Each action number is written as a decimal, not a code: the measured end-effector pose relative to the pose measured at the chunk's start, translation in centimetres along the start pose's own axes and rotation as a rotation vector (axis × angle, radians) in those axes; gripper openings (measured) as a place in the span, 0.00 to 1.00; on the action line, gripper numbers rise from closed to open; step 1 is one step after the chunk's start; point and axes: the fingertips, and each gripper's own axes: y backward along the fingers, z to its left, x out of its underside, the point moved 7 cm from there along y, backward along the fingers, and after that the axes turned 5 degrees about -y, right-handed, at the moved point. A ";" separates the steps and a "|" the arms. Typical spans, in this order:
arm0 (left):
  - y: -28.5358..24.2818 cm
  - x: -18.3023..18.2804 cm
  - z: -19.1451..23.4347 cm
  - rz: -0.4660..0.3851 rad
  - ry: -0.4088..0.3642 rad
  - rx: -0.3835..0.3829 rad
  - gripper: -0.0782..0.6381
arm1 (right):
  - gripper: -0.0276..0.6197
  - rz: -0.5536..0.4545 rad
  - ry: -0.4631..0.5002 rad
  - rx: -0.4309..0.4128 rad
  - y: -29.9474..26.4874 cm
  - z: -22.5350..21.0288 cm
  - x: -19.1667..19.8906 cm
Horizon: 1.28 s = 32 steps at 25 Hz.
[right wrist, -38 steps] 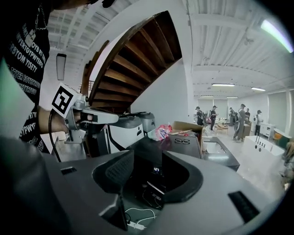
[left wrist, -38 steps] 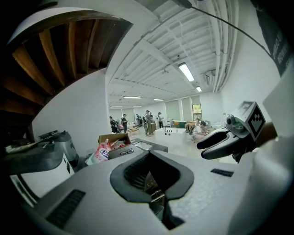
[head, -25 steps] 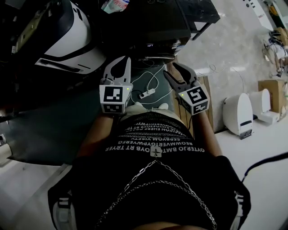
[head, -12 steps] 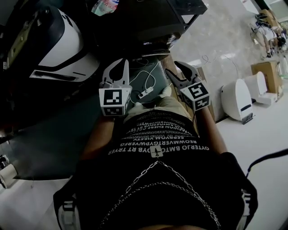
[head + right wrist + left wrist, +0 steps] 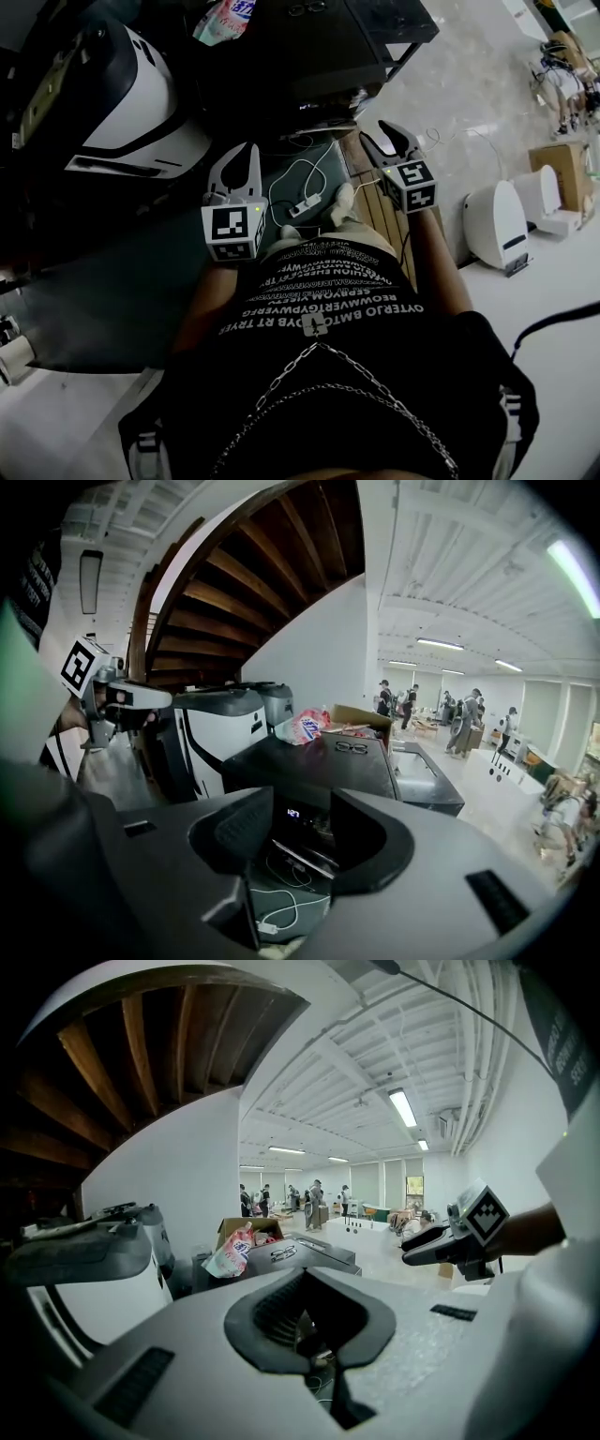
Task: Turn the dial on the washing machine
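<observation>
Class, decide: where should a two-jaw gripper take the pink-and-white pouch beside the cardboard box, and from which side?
Probably the pouch by its raised upper end, jaws across its thin flat faces, coming from the person's side: it appears to lean tilted against the cardboard box, which blocks the far side.

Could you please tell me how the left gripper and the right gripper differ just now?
The left gripper has pale grey fingers, closed tip to tip; the right gripper has dark fingers, standing apart. The right is held further forward than the left. Both are empty and carry a marker cube.
</observation>
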 end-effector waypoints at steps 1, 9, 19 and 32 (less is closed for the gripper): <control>-0.5 0.1 -0.2 0.011 0.008 -0.007 0.12 | 0.34 0.014 -0.001 0.006 -0.8 -1.1 0.4; -6.3 -1.2 -1.9 0.043 -0.001 -0.034 0.12 | 0.34 0.098 -0.017 -0.013 -7.4 -8.0 3.6; -11.7 0.9 -3.0 0.115 0.016 -0.069 0.12 | 0.36 0.185 0.039 -0.061 -15.9 -12.7 7.1; -14.8 3.3 -2.5 0.156 0.020 -0.090 0.12 | 0.42 0.250 0.078 -0.026 -22.5 -14.1 10.7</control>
